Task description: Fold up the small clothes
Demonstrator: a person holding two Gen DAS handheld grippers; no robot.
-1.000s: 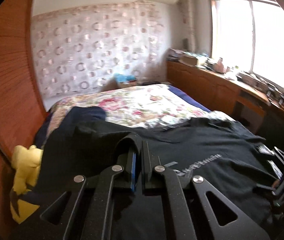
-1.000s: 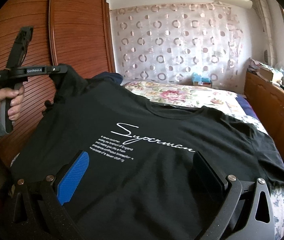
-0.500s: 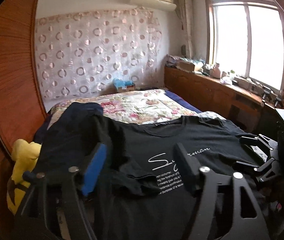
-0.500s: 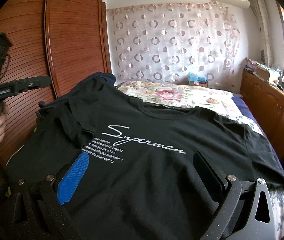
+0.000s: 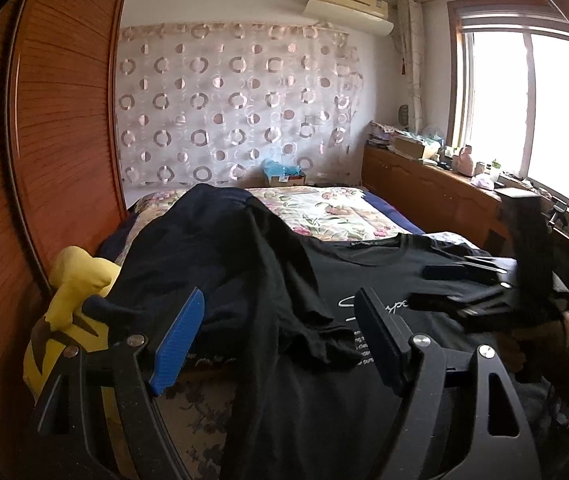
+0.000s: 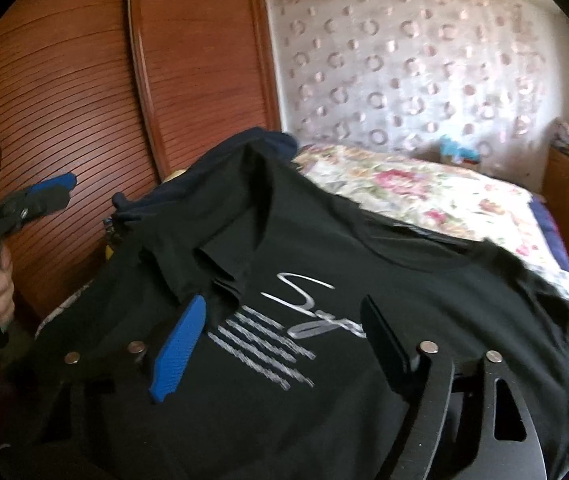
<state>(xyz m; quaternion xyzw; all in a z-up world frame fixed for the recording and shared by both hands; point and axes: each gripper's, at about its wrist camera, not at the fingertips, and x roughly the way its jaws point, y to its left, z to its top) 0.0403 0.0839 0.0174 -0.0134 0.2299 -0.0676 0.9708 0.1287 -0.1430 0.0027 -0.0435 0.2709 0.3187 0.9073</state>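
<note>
Black tee (image 6: pixel 364 380) flat on bed (image 5: pixel 324 212), one sleeve (image 5: pixel 304 312) folded in; left gripper (image 5: pixel 280 344) opening, empty; right gripper (image 6: pixel 280 344) closing, nothing pinched yet, should take the hem square

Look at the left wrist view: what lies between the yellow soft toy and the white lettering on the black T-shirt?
The T-shirt's folded-over sleeve and a dark blue garment, seen in the left wrist view beside the yellow soft toy.

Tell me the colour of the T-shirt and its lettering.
The T-shirt is black with white script lettering, clearest in the right wrist view.
</note>
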